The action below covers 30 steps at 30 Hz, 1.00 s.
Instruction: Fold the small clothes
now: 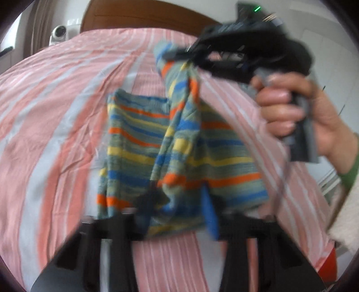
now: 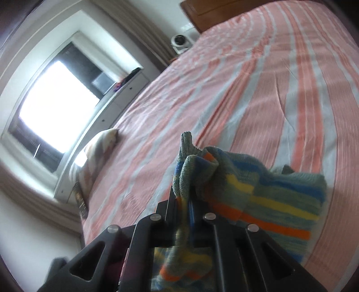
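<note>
A small knit garment [image 1: 139,134] with green, blue, yellow and orange stripes hangs partly lifted over the bed. At the bottom of the left wrist view, my left gripper [image 1: 179,209] is shut on its near edge, with cloth bunched between the fingers. My right gripper [image 1: 186,54], held by a hand [image 1: 291,107], is shut on a far corner of the garment and pulls it up into a ridge. In the right wrist view the garment [image 2: 258,191] drapes rightward from the right gripper [image 2: 182,202], and a pinched fold sticks up above the fingers.
A pink and white striped sheet [image 1: 44,112] covers the bed. A brown headboard [image 1: 134,15] and a small white camera device [image 1: 58,33] stand at the far end. A pillow [image 2: 98,143] lies at the bed's edge below a bright window [image 2: 56,107].
</note>
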### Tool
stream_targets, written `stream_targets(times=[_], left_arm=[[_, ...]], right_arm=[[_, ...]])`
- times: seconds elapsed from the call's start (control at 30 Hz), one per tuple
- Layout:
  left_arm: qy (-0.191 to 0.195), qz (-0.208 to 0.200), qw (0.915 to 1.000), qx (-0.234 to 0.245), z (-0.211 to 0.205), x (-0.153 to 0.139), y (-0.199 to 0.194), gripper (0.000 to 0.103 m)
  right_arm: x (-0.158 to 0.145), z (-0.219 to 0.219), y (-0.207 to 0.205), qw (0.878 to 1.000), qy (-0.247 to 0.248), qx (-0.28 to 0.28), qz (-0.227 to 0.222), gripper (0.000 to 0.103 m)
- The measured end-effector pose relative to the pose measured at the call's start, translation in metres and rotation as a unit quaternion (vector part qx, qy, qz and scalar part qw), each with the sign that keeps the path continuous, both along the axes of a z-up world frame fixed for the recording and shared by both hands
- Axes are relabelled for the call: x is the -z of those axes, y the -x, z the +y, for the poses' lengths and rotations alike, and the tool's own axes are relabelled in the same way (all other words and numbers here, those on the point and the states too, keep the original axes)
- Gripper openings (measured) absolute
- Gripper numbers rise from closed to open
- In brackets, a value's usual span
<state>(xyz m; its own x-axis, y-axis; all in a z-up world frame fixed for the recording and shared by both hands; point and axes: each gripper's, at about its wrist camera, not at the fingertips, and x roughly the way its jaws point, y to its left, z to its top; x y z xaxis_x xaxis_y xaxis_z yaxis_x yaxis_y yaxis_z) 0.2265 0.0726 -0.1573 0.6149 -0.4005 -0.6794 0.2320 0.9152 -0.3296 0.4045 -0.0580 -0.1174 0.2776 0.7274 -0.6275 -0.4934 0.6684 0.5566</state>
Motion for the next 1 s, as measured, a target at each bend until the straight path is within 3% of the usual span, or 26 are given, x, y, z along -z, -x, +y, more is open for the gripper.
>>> stream_targets(times=[0.13,0.2,0.3,0.33,0.37,0.4,0.43,0.47,0.53,0.6,0.7,0.8,0.87,0.9,0.93,1.0], left_arm=[[0.021,-0.013,0.9995,-0.02,0.017,-0.011,0.023,0.003],[0.014,-0.016,0.999,-0.041,0.027,-0.016,0.038,0.003],[-0.016,0.012,0.9964,-0.083,0.041,0.0,0.024,0.008],[-0.023,0.032,0.9946,-0.096,0.046,0.011,0.016,0.025],[-0.026,0.047,0.9933,-0.103,0.05,0.017,0.011,0.034],[-0.027,0.051,0.9927,-0.106,0.051,0.017,0.01,0.045],[-0.024,0.048,0.9928,-0.108,0.053,0.014,0.011,0.051],[-0.021,0.042,0.9932,-0.106,0.053,0.01,0.014,0.056],[-0.014,0.02,0.9945,-0.102,0.052,0.0,0.016,0.077],[-0.015,-0.007,0.995,-0.098,0.045,-0.009,0.015,0.087],[-0.047,-0.015,0.9939,-0.098,0.027,-0.009,-0.007,0.086],[-0.099,0.037,0.9843,-0.141,0.029,0.008,-0.03,0.064],[-0.074,0.074,0.9821,-0.157,0.043,0.018,-0.032,0.065],[-0.06,0.077,0.9827,-0.157,0.049,0.016,-0.027,0.065],[-0.055,0.076,0.9832,-0.157,0.052,0.01,-0.023,0.065],[-0.05,0.055,0.9862,-0.148,0.056,-0.006,-0.022,0.071]], right_arm=[[-0.003,0.004,-0.001,1.0,0.007,-0.008,-0.011,0.009],[0.004,0.013,-0.005,1.0,0.011,-0.008,-0.009,0.009],[0.028,0.036,-0.011,1.0,0.016,-0.004,0.005,0.009],[0.041,0.046,-0.012,1.0,0.023,0.001,0.018,0.014],[0.048,0.05,-0.012,0.999,0.027,0.009,0.025,0.019],[0.056,0.053,-0.011,0.999,0.029,0.02,0.035,0.033],[0.059,0.052,-0.008,0.998,0.027,0.027,0.04,0.037],[0.056,0.046,-0.003,0.998,0.023,0.039,0.033,0.037],[0.039,0.026,0.012,0.999,0.019,0.05,0.0,0.037],[0.02,0.003,0.026,0.998,0.029,0.054,-0.031,0.037],[-0.006,-0.032,0.063,0.993,0.062,0.049,-0.087,0.037],[-0.001,-0.049,0.111,0.991,0.078,0.0,-0.104,0.037],[0.039,-0.05,0.134,0.991,0.115,-0.027,-0.059,0.037],[0.068,-0.049,0.14,0.986,0.16,-0.035,-0.022,0.035],[0.082,-0.052,0.146,0.983,0.177,-0.035,-0.015,0.035],[0.069,-0.061,0.153,0.986,0.162,-0.017,-0.043,0.033]])
